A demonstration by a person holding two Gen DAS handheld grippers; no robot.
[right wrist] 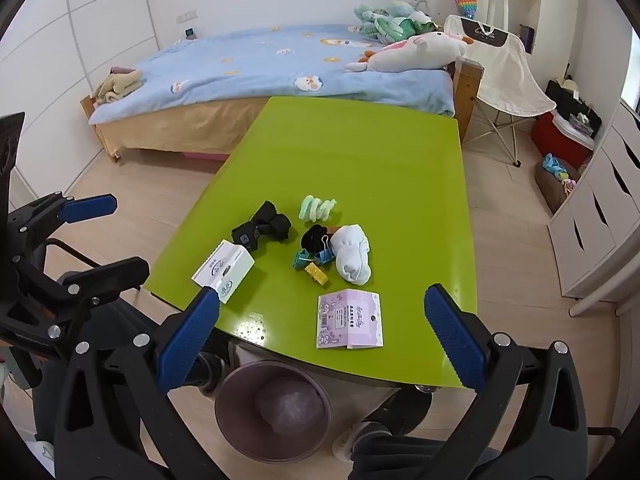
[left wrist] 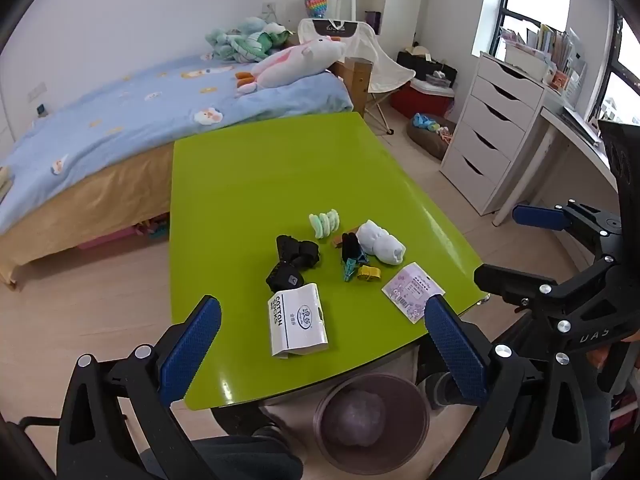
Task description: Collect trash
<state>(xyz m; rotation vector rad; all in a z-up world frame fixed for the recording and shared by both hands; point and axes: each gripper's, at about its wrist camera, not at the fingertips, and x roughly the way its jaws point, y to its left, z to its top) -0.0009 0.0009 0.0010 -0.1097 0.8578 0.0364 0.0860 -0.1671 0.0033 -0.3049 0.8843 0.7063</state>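
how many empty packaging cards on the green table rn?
2. White cotton-socks card sits at the near edge in front of the black socks. Purple card lies near the edge, in front of the white socks. More may hide under the clutter.

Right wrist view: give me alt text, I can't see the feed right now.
The open right hand-held gripper hovers over a green table edge, above a purple card. Socks, clips and a white box lie beyond; a bin stands below.
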